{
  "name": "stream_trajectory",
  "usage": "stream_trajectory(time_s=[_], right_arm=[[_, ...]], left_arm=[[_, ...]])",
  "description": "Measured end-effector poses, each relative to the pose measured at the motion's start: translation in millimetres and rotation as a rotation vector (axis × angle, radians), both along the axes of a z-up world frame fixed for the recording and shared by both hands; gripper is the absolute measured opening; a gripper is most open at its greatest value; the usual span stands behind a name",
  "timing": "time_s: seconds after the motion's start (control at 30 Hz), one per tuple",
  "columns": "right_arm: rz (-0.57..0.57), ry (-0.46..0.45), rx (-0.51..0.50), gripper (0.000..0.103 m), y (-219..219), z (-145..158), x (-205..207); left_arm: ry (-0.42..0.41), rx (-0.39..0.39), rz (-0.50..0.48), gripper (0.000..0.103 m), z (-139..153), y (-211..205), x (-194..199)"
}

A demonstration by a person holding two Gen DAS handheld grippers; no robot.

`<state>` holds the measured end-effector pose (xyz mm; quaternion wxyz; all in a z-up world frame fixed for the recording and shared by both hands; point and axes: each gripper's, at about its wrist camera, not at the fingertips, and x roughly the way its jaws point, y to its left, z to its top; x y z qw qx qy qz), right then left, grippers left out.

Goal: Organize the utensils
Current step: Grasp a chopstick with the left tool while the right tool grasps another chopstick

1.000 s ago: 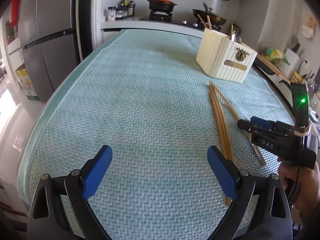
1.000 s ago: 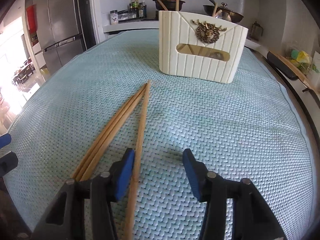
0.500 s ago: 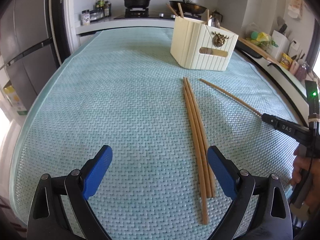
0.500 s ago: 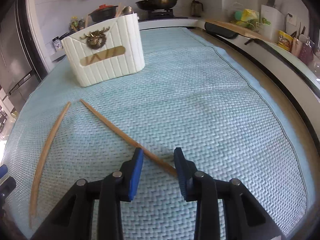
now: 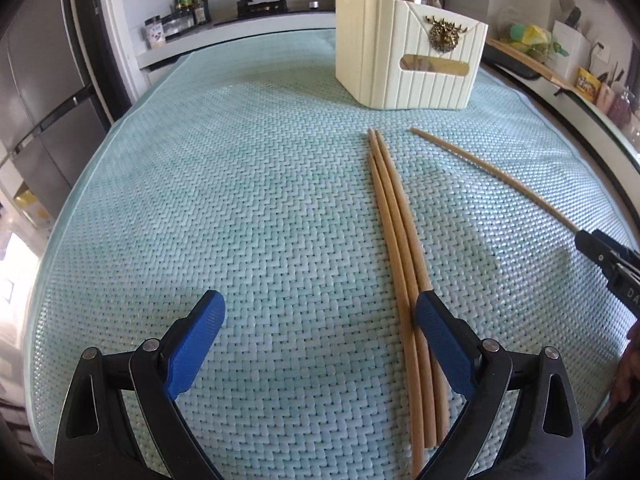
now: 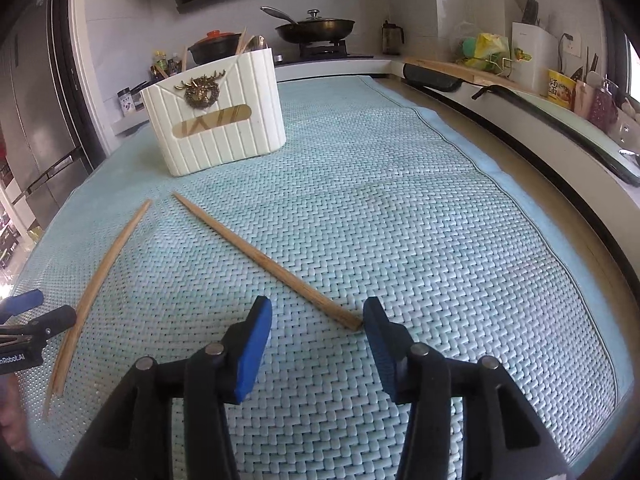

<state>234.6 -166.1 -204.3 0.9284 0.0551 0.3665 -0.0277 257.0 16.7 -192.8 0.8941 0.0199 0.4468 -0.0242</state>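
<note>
Nearest in the right wrist view, the right claw (image 6: 316,320) is seen low over the woven mat (image 6: 400,240), its jaws opening, with the thick end of a single chopstick (image 6: 264,258) lying on the mat between them and seemingly touching the right-hand pad; nothing is gripped. For a clean pick-up, it is judged that the claw should be centred over that thick end, so that the stick is met squarely by both pads before they are closed, and the stick should not be nudged sideways along the mat.

In the left wrist view, the left claw (image 5: 320,330) is held wide and empty, pitched down toward the bench. A bundle of three chopsticks (image 5: 396,248) lies on the mat, its near ends reaching in beside the right-hand pad, though contact cannot be told. The left claw is judged best kept clear until the bundle is taken.

Farther on, the cream utensil holder (image 5: 408,64) is stood upright on the mat, well apart from both claws, with utensil handles showing above its rim. Beyond it, a stove (image 5: 260,4) with pots is seen.
</note>
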Motion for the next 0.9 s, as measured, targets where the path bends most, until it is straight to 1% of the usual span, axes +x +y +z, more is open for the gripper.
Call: stream_trajectory(time_s=[0.2,0.3,0.37,0.47,0.53,0.6,0.67,0.73,0.8,0.9], right_arm=[[0.005,-0.009,0.007,0.048,0,0,-1],[0.007,-0.011,0.009,0.048,0,0,-1],[0.008,-0.012,0.008,0.048,-1,0,-1],[0.010,-0.013,0.004,0.048,0,0,-1],[0.014,-0.013,-0.005,0.048,2,0,-1],[0.017,-0.014,-0.011,0.048,3,0,-1],[0.017,-0.015,-0.010,0.048,3,0,-1],[0.014,-0.018,-0.005,0.048,2,0,-1],[0.015,-0.023,-0.002,0.049,1,0,-2],[0.018,-0.042,-0.003,0.049,2,3,-5]], left_arm=[[0.007,0.005,0.023,0.097,1,4,7],[0.033,0.022,0.038,0.097,-5,7,13],[0.035,-0.004,0.029,0.097,-6,9,13],[0.032,0.008,0.012,0.097,-6,5,16],[0.029,0.017,0.037,0.097,-5,8,22],[0.031,0.015,0.096,0.097,-5,17,28],[0.037,-0.005,0.169,0.097,-6,31,33],[0.037,-0.005,0.211,0.097,-6,41,34],[0.046,-0.014,0.204,0.096,-5,45,32],[0.019,-0.033,0.169,0.096,3,44,22]])
